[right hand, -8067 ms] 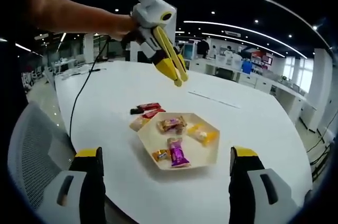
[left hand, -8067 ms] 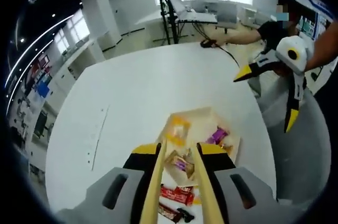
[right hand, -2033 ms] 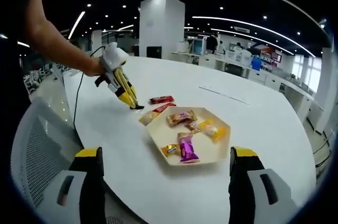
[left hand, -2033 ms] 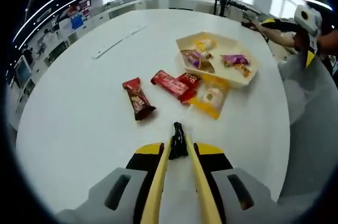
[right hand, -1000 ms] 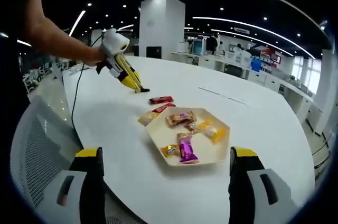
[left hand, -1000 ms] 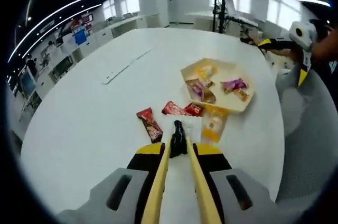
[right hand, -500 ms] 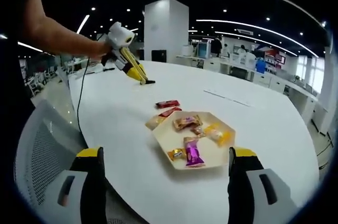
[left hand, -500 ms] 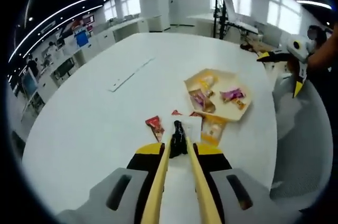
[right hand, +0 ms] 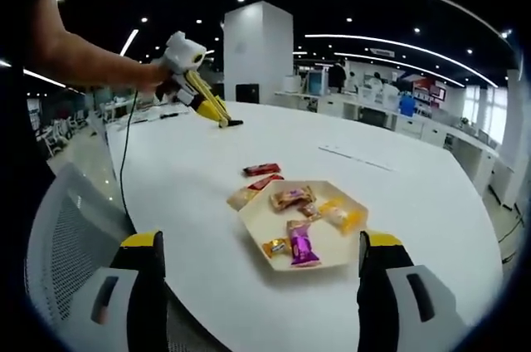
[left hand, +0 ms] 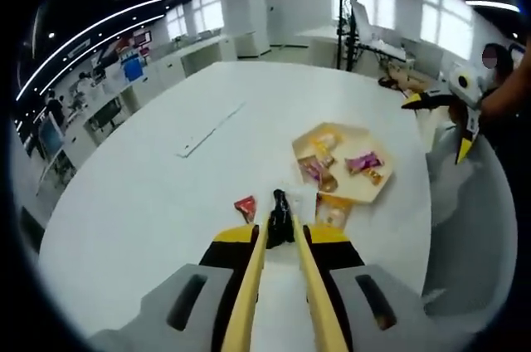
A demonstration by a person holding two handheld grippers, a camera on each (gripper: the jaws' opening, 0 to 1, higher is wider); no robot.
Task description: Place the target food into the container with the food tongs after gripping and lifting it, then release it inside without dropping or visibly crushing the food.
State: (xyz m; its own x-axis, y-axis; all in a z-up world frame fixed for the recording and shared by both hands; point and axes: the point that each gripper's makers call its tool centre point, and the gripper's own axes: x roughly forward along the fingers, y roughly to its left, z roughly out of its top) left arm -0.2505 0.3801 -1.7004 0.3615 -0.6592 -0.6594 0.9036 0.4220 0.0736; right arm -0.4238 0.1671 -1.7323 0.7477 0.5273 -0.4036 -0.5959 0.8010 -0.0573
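White round table [right hand: 415, 178] in open office

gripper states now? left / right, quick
Left gripper: shut on tongs, which pinch a small dark item.
Right gripper: open, holding nothing.

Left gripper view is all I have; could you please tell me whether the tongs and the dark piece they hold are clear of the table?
Observer: Yes. In the right gripper view the food tongs hang well above the white table, with the dark piece at their tips.
Operator: Thank you. What do the tongs hide from me near the tray?
Observer: A second red bar lies beside the tray, between the first red bar and the yellow packet.
Operator: And the right gripper?
Observer: The right gripper has its jaws wide apart with nothing between them.
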